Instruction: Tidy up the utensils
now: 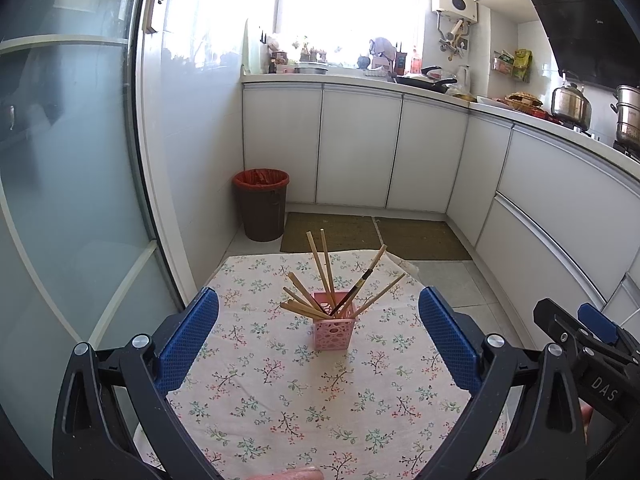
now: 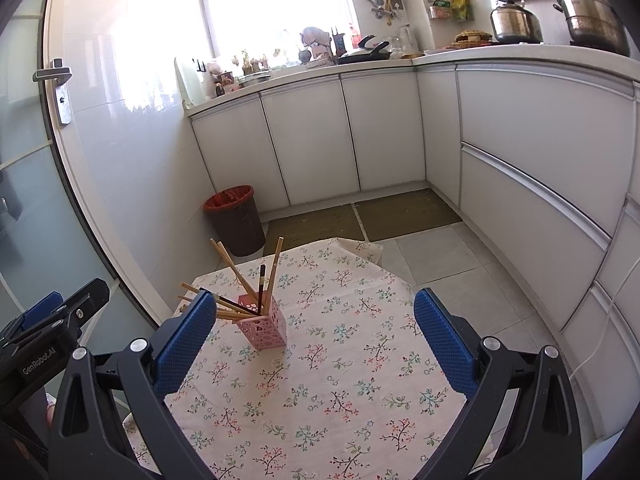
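A pink perforated holder [image 1: 333,327] stands upright on the floral tablecloth [image 1: 288,400], and also shows in the right wrist view [image 2: 265,327]. Several wooden chopsticks [image 1: 320,264] and one dark chopstick [image 1: 354,292] stick out of it at splayed angles. My left gripper [image 1: 320,308] is open and empty, its blue pads [image 1: 188,340] wide apart, held above the table on the near side of the holder. My right gripper [image 2: 316,312] is open and empty, to the right of the holder. The right gripper's body shows at the right edge of the left view [image 1: 592,340].
A brown bin with a red liner [image 1: 262,204] stands on the floor beyond the table. White cabinets [image 1: 360,144] run along the back and right. A glass door [image 1: 60,160] is on the left. Green mats [image 1: 376,236] lie on the floor.
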Demonstrator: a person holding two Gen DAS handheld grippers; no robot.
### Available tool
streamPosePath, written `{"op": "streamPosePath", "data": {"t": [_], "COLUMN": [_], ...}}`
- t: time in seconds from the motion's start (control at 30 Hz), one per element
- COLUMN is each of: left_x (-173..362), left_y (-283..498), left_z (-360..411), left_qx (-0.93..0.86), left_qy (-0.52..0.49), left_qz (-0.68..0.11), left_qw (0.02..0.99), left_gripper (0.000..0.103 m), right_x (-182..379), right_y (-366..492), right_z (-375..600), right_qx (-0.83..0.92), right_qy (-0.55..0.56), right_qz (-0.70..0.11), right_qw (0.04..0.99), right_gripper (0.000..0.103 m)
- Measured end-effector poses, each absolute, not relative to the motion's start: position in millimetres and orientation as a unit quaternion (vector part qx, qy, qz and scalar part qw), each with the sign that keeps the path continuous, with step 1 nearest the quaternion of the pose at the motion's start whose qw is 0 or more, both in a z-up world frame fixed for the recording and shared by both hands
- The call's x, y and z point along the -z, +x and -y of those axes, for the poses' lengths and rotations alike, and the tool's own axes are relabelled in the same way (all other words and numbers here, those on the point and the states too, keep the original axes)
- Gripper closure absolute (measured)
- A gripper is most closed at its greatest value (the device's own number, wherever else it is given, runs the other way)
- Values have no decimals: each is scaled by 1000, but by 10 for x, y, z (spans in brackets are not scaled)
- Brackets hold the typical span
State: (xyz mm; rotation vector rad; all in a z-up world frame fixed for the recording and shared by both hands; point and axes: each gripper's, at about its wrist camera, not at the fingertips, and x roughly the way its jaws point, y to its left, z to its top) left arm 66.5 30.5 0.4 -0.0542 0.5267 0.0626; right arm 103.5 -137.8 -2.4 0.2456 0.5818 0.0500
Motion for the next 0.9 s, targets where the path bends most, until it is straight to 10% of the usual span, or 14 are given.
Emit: {"op": "streamPosePath", "data": {"t": [0.9], "left_x": [-29], "left_y": [608], "left_z": [-189], "left_qx": [-21], "left_qy": [-15], "left_qz": [-234], "left_qw": [972], "left_gripper": [11], "right_x": [57], "right_y": [1029], "right_z": [1420], "right_qx": [-28], "right_qy": [128], "right_qz": [-290], "right_qw": [948], "right_gripper": [7]}}
